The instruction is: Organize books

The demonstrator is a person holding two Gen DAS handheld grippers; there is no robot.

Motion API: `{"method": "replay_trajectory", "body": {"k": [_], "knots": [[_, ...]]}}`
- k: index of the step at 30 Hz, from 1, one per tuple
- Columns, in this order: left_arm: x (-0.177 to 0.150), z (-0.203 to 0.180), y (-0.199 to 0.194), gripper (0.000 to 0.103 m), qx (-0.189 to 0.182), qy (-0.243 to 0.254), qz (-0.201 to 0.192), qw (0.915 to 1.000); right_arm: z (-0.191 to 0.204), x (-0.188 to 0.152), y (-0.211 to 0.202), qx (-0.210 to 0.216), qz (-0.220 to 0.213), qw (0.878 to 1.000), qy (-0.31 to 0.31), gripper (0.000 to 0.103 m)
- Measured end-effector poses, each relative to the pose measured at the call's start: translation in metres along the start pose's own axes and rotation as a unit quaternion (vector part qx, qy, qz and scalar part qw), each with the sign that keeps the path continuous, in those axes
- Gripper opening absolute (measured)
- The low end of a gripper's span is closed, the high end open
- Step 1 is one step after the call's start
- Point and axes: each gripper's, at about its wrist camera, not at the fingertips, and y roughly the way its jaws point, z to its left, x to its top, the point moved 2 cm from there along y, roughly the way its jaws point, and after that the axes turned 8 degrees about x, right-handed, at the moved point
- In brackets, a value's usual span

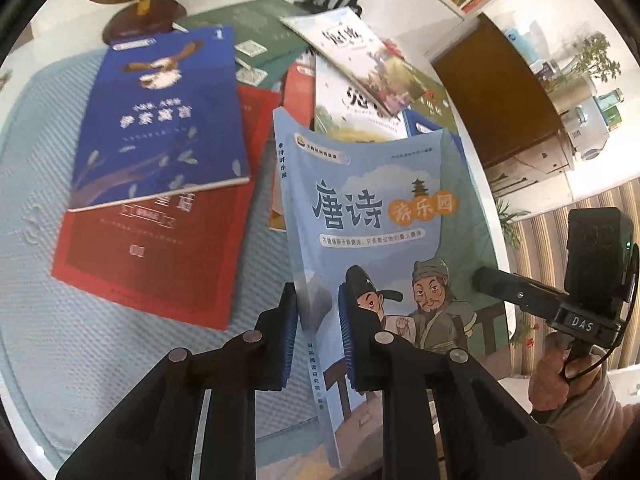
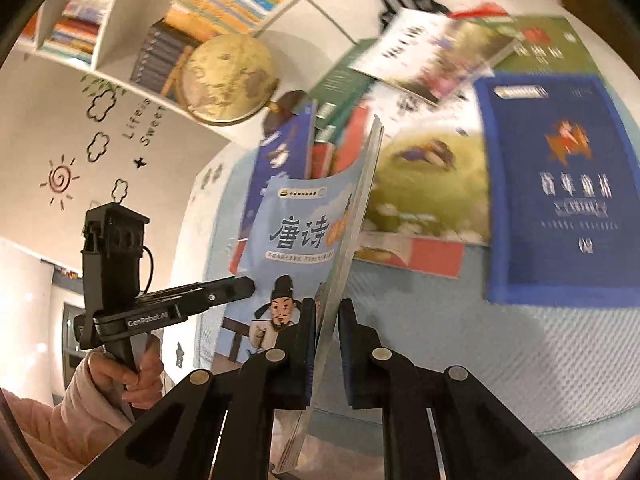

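A light-blue paperback (image 1: 372, 208) with two cartoon men on its cover hangs lifted above the pile, held at both sides. My left gripper (image 1: 317, 298) is shut on its spine edge, blue pads pressing either side. In the same view my right gripper (image 1: 482, 280) reaches in from the right and clamps the opposite edge. The right wrist view shows the light-blue paperback (image 2: 296, 232) nearly edge-on, with my right gripper (image 2: 326, 310) shut on its page edge. My left gripper (image 2: 246, 288) bites the far side there. Below lie a dark-blue book (image 1: 160, 120) and a red book (image 1: 152, 268).
Several more books (image 1: 360, 64) sprawl in a loose pile on a pale-blue woven mat (image 1: 40, 220). A globe (image 2: 226, 80) stands behind the pile, beneath a white bookshelf (image 2: 120, 12) packed with books. Another dark-blue book (image 2: 560, 192) lies at the right. A brown cabinet (image 1: 500, 92) stands beyond the table.
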Motion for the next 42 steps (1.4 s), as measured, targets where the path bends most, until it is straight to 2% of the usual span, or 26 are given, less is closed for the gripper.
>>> {"method": "replay_trajectory", "body": {"k": [6,12,20,27,34,42], "knots": [[0.001,0.034,-0.030,0.017,0.007,-0.021,-0.029,0.9993,0.037,0.015,0.021,0.020,0.002,0.999,-0.025,0.011],[-0.003,0.086,-0.059,0.017,0.029,-0.053,-0.056,0.9966,0.071,0.025,0.060,0.042,0.023,0.998,-0.052,0.012],[-0.022,0.168,-0.079,0.017,0.064,-0.095,-0.066,0.9912,0.123,0.029,0.144,0.063,0.062,0.993,-0.081,0.012],[-0.043,0.243,-0.078,0.017,0.097,-0.135,-0.054,0.9846,0.156,0.019,0.226,0.069,0.109,0.988,-0.088,0.013],[-0.055,0.293,-0.062,0.017,0.114,-0.163,-0.029,0.9795,0.164,0.009,0.288,0.062,0.141,0.985,-0.073,0.013],[-0.057,0.307,-0.043,0.019,0.133,-0.168,-0.012,0.9767,0.147,-0.006,0.323,0.019,0.176,0.983,-0.052,0.013]]}}
